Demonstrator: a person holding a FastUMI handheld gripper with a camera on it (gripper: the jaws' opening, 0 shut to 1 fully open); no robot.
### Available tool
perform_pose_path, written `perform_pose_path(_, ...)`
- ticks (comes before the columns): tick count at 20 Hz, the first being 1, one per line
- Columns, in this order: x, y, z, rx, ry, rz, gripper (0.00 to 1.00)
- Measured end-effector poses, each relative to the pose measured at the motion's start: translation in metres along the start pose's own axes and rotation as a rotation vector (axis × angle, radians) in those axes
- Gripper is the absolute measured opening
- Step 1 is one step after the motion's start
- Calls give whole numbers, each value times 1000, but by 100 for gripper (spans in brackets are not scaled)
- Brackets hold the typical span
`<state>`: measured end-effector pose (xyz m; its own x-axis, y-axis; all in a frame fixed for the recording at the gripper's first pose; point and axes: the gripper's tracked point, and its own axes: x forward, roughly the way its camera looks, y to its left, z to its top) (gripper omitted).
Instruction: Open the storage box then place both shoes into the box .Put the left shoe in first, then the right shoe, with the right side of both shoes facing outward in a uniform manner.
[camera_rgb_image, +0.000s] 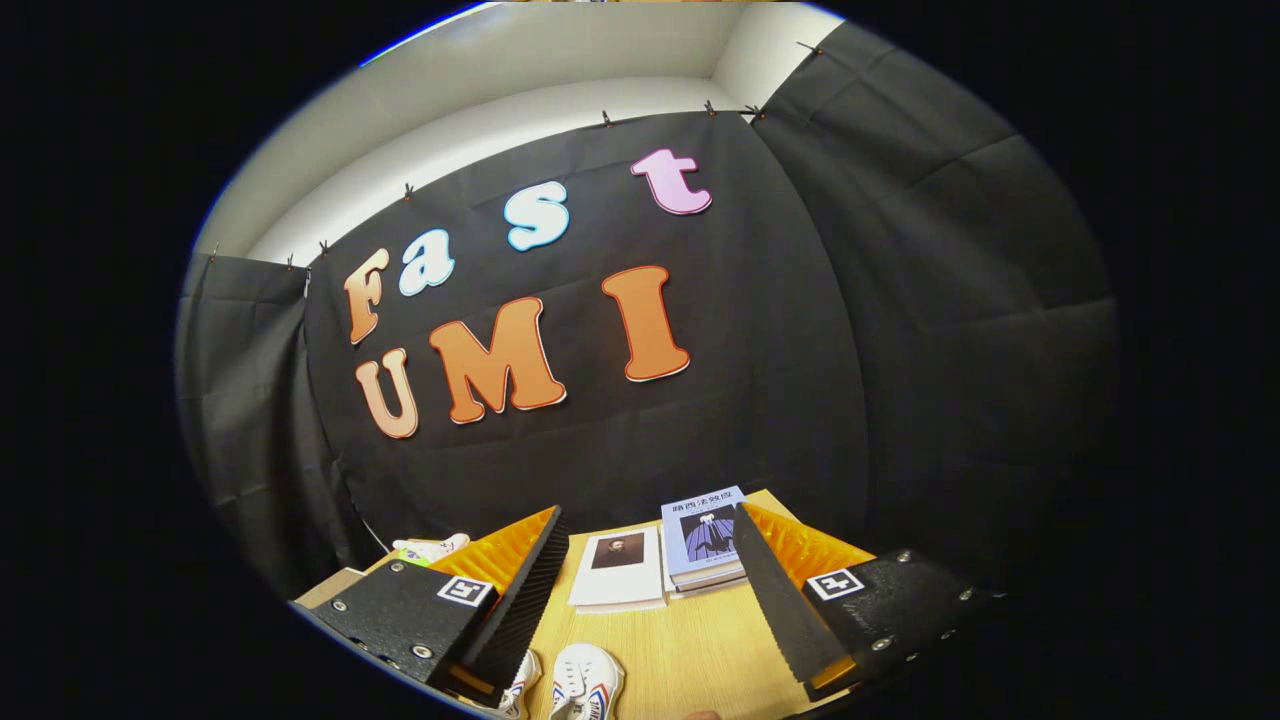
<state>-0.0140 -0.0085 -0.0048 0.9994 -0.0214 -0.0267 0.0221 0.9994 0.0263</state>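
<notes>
While the tongs (650, 590) were raised and tilted upward toward the booth wall, we recorded their two fingers spread wide apart, released, with nothing between them. We judged this attitude to be a start or transit pose, since no part of the task's work lay within reach of the fingertips.

Beneath and between the fingers, close to their bases, we saw two white shoes (575, 685) with coloured trim lying side by side on the desk (690, 640); one was partly covered by the left finger. We could not tell which was the left shoe from this angle. We also could not locate the storage box with certainty; a pale edge beside the left finger's base was too small to identify.

Beyond the fingertips, two books lay flat near the far desk edge: a white book (620, 568) ahead of the left finger, and a blue book (705, 535) atop a small stack, ahead and between the fingers. A small light-coloured object (432, 547) showed past the left finger's outer side; we could not identify it.

The bare desk between the shoes and the books offered open room for movement. We judged the far edge, close behind the books and against the wall cloth, to leave little margin there.
</notes>
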Motion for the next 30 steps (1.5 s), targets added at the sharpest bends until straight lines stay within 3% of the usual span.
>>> perform_pose_path(3,3,10,-14,40,42,44,98)
perform_pose_path(7,9,52,-66,170,209,188,98)
perform_pose_path(15,-8,188,-201,392,636,513,98)
perform_pose_path(20,-28,261,-256,475,827,665,98)
perform_pose_path(26,-42,325,-282,656,997,843,98)
perform_pose_path(30,-37,353,-297,758,1059,900,98)
